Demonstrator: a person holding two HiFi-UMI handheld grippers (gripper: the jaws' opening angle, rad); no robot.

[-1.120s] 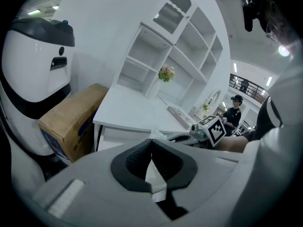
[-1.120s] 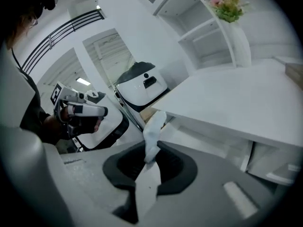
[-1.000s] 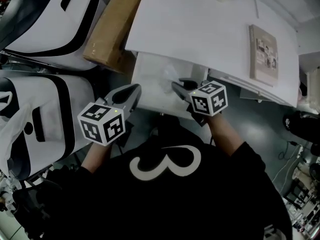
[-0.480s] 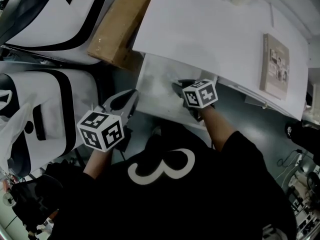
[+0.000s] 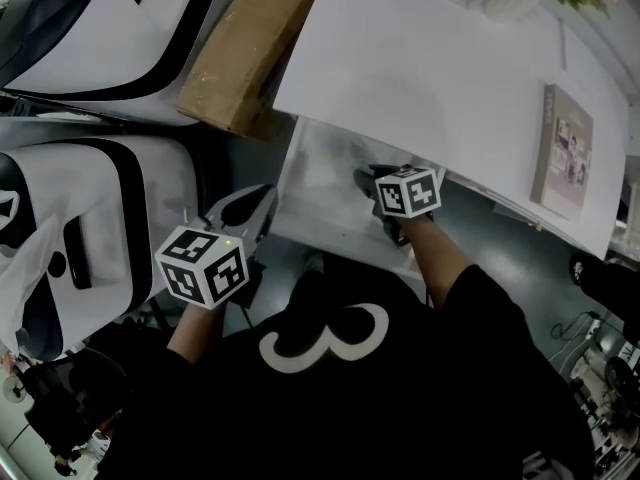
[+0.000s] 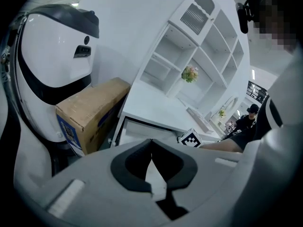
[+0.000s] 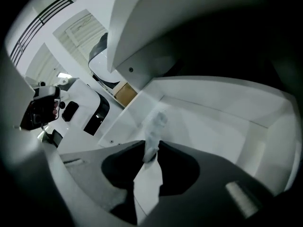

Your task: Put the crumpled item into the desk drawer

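Being pinched by the right gripper, its jaws just now opening, the crumpled item is held ahead inside the drawer. It is judged light and flimsy, best taken at a bunched fold.

Left gripper jaws shut; right gripper jaws, just opening, pinch crumpled item.

Head view steeply down, claw views close, all sharing drawer
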